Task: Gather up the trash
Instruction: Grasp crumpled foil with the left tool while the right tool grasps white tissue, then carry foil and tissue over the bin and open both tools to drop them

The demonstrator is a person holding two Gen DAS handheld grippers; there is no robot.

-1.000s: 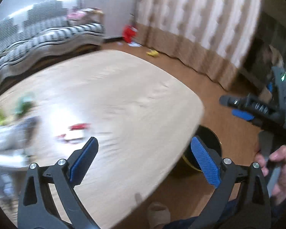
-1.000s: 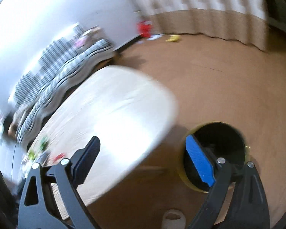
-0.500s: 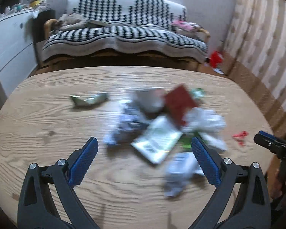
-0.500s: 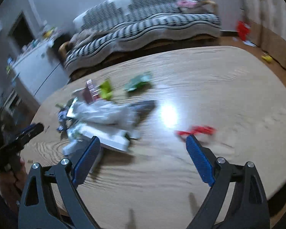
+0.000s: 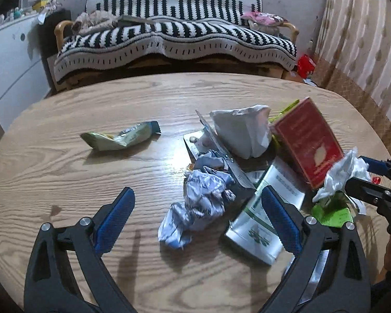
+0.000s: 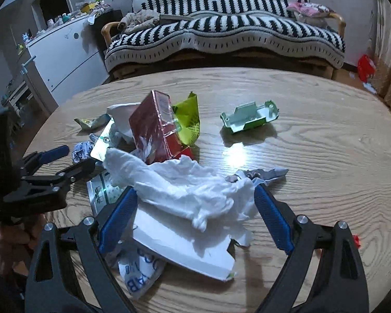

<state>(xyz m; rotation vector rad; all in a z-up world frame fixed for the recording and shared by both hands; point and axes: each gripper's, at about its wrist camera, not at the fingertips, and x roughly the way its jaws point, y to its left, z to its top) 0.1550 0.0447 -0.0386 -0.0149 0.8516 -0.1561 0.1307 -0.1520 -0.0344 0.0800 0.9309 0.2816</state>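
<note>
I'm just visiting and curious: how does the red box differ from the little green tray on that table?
The red box is tall and closed, propped at a tilt within the trash pile; the green tray is low, open-topped, and lies alone on bare wood. The red box looks clearly bigger than the green tray. Both rest on the wooden table, and neither is held.
</note>
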